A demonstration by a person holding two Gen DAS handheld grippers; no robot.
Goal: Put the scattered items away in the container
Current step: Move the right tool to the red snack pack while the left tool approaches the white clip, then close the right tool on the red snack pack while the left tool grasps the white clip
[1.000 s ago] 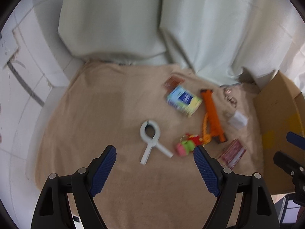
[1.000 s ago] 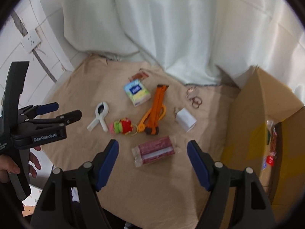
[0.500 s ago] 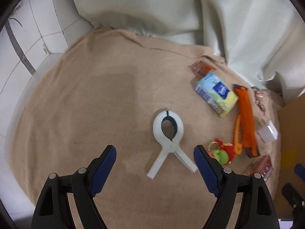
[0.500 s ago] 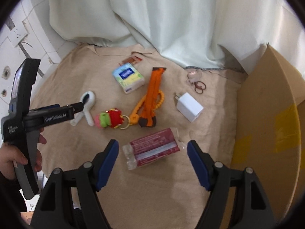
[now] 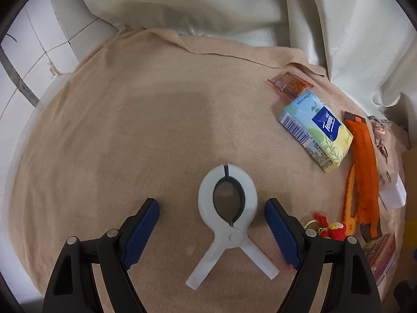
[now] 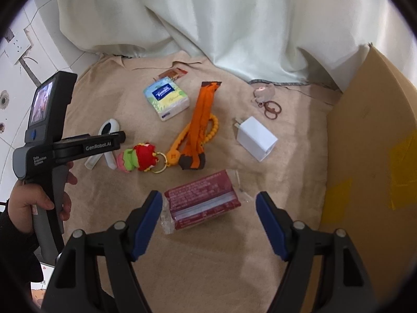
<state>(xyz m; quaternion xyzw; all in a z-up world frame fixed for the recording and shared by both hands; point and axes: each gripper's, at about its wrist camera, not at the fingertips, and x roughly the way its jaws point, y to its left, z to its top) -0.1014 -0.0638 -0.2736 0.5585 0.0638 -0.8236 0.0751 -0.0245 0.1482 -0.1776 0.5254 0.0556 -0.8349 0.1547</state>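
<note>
The left gripper [image 5: 211, 224] hangs low over the tan cloth [image 5: 135, 135] that covers the counter, its blue-padded fingers [image 5: 142, 230] spread wide with the white plastic clamp [image 5: 229, 224] lying between them, touching neither pad; the clamp's two legs splay toward the camera and its round head points away. In the right wrist view the right gripper [image 6: 208, 220] is likewise spread, its fingers [image 6: 146, 221] on either side of the dark red snack packet [image 6: 202, 203], which lies flat on the cloth and is not pinched. At the left of that view a hand [image 6: 31, 203] grips the handle of the left gripper, whose body hides part of the clamp. Just beyond the packet sit a small red and green plush keychain [image 6: 136, 157] and a long orange wrapper [image 6: 199, 127] with an orange beaded loop [image 6: 211, 130] beside it. To the right of these lies a white charger plug [image 6: 256, 138]. Farther back are a Tempo tissue pack [image 6: 166, 97], a small reddish sachet [image 6: 173, 73] touching its far end, and some brown rings [image 6: 272, 109] near the pale curtain [image 6: 234, 20]. The cardboard box [image 6: 372, 143] stands at the right edge of the cloth, well apart from the clamp.
</note>
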